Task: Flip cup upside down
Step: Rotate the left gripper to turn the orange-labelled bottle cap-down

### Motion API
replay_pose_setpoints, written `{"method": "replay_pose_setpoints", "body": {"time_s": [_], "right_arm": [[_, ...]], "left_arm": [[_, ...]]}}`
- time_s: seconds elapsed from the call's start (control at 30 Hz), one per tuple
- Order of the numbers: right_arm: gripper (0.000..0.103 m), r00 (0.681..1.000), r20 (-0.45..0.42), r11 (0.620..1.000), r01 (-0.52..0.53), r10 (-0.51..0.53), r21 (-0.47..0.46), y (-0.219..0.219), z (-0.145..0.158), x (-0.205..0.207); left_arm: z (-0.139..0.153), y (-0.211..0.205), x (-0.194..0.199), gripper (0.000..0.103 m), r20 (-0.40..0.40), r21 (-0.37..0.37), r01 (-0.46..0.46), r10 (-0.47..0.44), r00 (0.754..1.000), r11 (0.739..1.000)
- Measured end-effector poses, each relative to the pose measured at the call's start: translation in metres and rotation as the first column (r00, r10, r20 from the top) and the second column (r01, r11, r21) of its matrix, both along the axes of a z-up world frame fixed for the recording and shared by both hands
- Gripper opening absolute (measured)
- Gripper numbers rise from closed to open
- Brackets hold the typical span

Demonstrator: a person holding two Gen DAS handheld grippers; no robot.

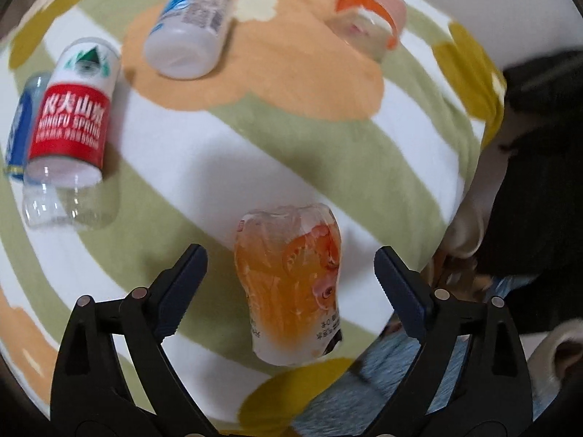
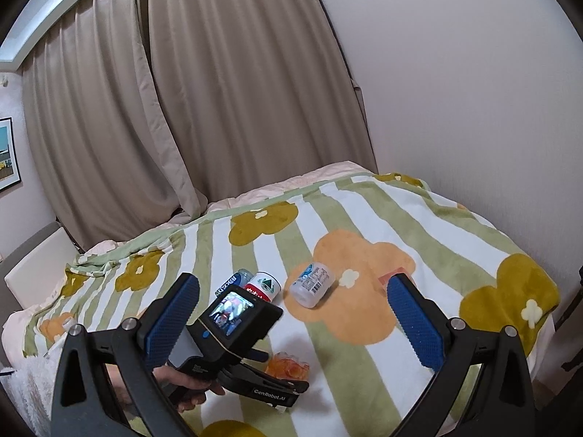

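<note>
An orange-labelled clear plastic cup (image 1: 288, 284) cut from a bottle sits on the striped flower blanket (image 1: 226, 167), its bumpy base end showing. My left gripper (image 1: 291, 253) hovers over it, open, one finger on each side and neither touching it. In the right wrist view the same cup (image 2: 289, 366) peeks out beneath the left gripper (image 2: 282, 371), which a hand (image 2: 189, 389) holds. My right gripper (image 2: 294, 280) is open and empty, raised above the bed and well back from the cups.
More bottle cups rest on the blanket: a red-labelled one (image 1: 73, 123), a blue one (image 1: 20, 127), a white one with a blue label (image 1: 189, 29) and a pink-orange one (image 1: 368, 22). The bed edge (image 1: 484, 138) drops off on the right. Curtains (image 2: 182, 109) and a wall (image 2: 455, 91) stand behind.
</note>
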State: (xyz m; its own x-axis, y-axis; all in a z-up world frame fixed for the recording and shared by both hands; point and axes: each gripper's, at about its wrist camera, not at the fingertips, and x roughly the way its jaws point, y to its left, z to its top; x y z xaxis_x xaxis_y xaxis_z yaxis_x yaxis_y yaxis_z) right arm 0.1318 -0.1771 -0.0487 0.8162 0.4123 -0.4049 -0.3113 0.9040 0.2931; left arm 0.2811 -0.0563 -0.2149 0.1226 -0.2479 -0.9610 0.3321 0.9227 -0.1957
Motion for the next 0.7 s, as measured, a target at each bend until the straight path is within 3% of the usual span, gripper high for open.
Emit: {"method": "replay_pose_setpoints", "body": {"time_s": [0.23, 0.3, 0.37, 0.43, 0.53, 0.7], "right_arm": [[0.103, 1.000, 0.004, 1.000, -0.006, 0.006, 0.021, -0.004, 0.001, 0.000], [0.103, 1.000, 0.003, 1.000, -0.007, 0.006, 0.021, -0.004, 0.001, 0.000], [0.103, 1.000, -0.005, 1.000, -0.010, 0.010, 0.020, -0.003, 0.000, 0.001], [0.103, 1.000, -0.014, 1.000, -0.019, 0.019, 0.022, -0.002, -0.002, 0.002], [0.103, 1.000, -0.013, 1.000, -0.028, 0.028, -0.003, 0.000, -0.004, -0.002], [0.103, 0.999, -0.008, 0.994, -0.044, 0.043, -0.095, 0.004, -0.019, -0.012]], "left_arm": [[-0.007, 0.015, -0.002, 0.090, 0.006, -0.010, -0.100, 0.100, 0.995, 0.995], [-0.011, 0.015, -0.001, 0.072, 0.001, -0.004, -0.092, 0.092, 0.996, 0.996], [-0.015, 0.010, -0.003, 0.061, -0.019, -0.032, -0.089, 0.088, 0.996, 0.996], [-0.017, 0.006, -0.006, 0.058, -0.012, -0.045, -0.086, 0.085, 0.996, 0.995], [-0.010, -0.001, -0.010, 0.058, 0.053, -0.061, -0.066, 0.070, 0.996, 0.996], [0.015, 0.010, -0.027, 0.058, 0.251, -0.207, -0.061, 0.113, 0.961, 0.976]]}}
